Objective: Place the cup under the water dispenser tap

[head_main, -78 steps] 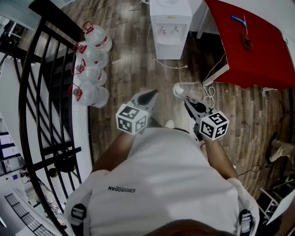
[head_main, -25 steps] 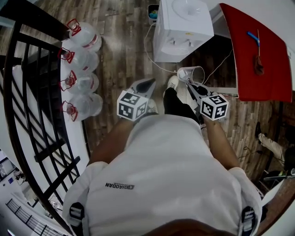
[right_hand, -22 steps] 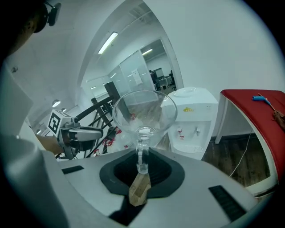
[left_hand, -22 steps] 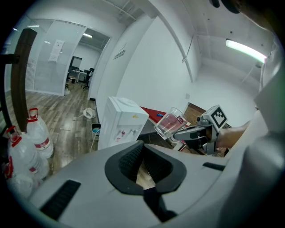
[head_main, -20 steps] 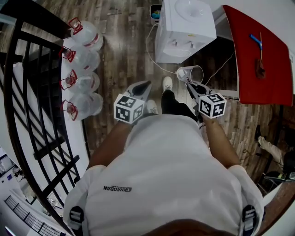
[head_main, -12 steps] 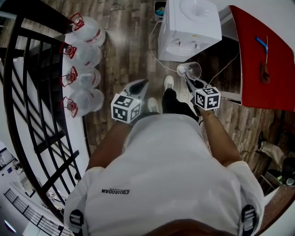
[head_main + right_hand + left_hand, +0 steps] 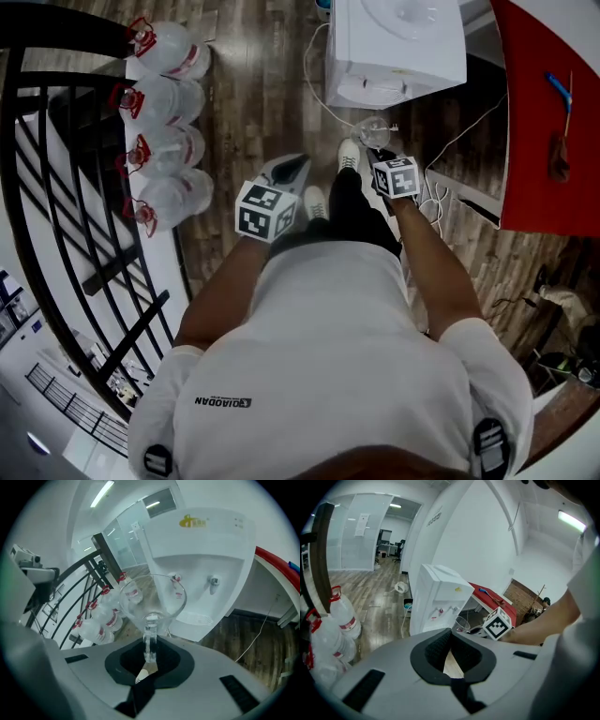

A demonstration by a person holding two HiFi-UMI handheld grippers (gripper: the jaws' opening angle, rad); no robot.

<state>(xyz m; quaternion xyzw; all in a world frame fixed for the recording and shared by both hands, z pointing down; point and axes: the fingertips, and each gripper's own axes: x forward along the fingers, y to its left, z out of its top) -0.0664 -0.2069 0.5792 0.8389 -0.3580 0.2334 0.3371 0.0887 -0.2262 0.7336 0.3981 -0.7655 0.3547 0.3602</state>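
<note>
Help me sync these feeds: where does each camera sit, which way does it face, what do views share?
Head view: on the person's head, facing steeply down at the dispenser; shows torso, arms, left claw, right claw.
Left gripper view: on the left claw, facing the dispenser; shows the right forearm.
Right gripper view: on the right claw, facing the dispenser too; shows its jaws shut on the cup.
Shared: the dispenser, in all three.

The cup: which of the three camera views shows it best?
The right gripper view: the clear cup fills the middle, its handle clamped in the right gripper, with the water dispenser behind. In the head view the cup is small, before the dispenser; in the left gripper view the cup is small and far.
</note>
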